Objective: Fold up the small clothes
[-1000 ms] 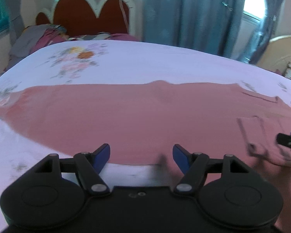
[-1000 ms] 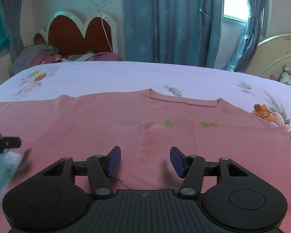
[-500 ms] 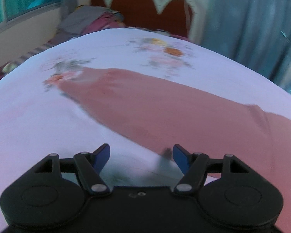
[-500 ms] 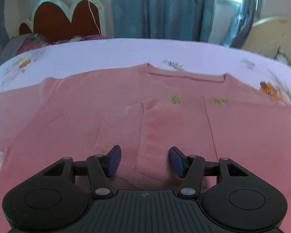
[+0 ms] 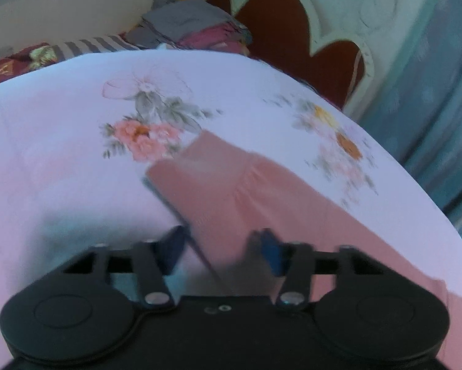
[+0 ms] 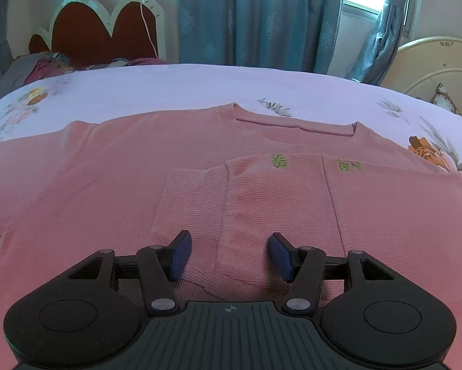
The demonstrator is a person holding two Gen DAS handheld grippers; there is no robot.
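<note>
The right gripper [image 6: 229, 254] stood with jaws released, its blue pads straddling the ribbed cuff of the folded-in sleeve [image 6: 246, 215] without pinching it. The pink sweater [image 6: 113, 178] lay flat on the bed [image 6: 200, 83], collar toward the far edge. The left gripper [image 5: 221, 248] was likewise spread wide over the other sleeve [image 5: 231, 185], whose cuff end pointed toward the headboard [image 5: 277, 30] corner; that view was motion-blurred.
</note>
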